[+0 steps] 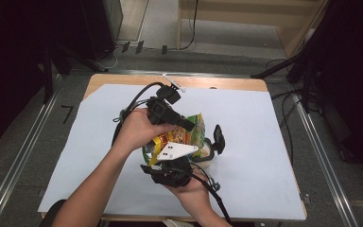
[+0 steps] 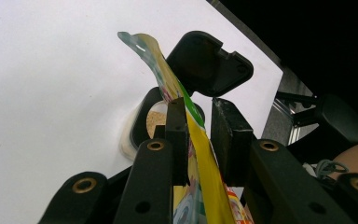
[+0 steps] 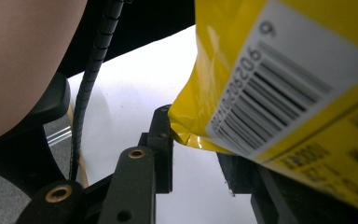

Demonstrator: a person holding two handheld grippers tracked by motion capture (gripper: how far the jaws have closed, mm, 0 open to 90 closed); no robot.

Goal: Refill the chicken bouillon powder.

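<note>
A yellow snack bag (image 1: 185, 135) is gripped by both the left hand-held gripper (image 2: 196, 140) and the right hand-held gripper (image 3: 193, 149) over an open-lidded container (image 2: 142, 126), so pouring is judged underway and careful tilting is called for next.

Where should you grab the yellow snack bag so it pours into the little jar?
Probably by the flat sealed edges of the yellow snack bag, coming from opposite sides: they are thin enough for the jaws, and the puffy middle would crush. That leaves its mouth over the open jar.

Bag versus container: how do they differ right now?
The bag is yellow and printed, held up in the air; the container is pale, standing on the white sheet. The bag's top looks closed; the container's black lid is flipped open over tan contents.
</note>
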